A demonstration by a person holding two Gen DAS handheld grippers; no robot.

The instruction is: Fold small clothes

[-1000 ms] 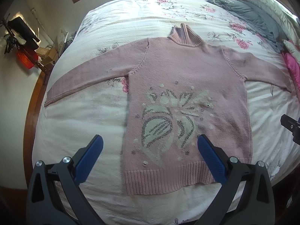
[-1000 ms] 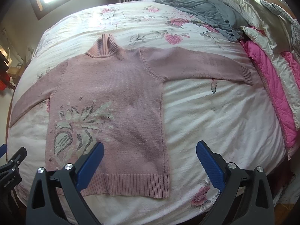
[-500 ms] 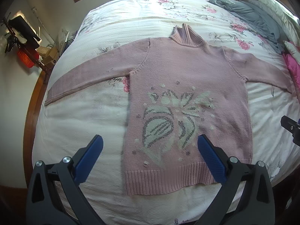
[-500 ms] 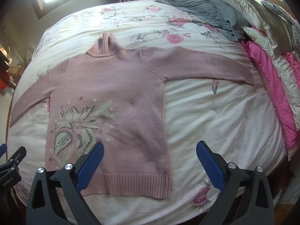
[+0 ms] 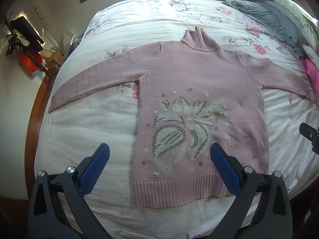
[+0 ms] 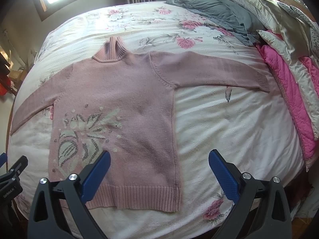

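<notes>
Each hand-held gripper is built from matte black angular frames with triangular cut-outs, and two round silver screw heads are seen on every arm. The left hand-held gripper (image 5: 159,160) and the right hand-held gripper (image 6: 159,161) are each fitted with two long blue fingers (image 5: 93,171) whose inner pads are finely textured. At the left edge of the right wrist view, small white lettering is printed on the other unit's black body.

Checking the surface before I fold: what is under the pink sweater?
The sweater lies flat on a white floral bedspread, which shows all around it; a pink flower print peeks out at one armpit. Whatever lies beneath the sweater's body is covered.
</notes>
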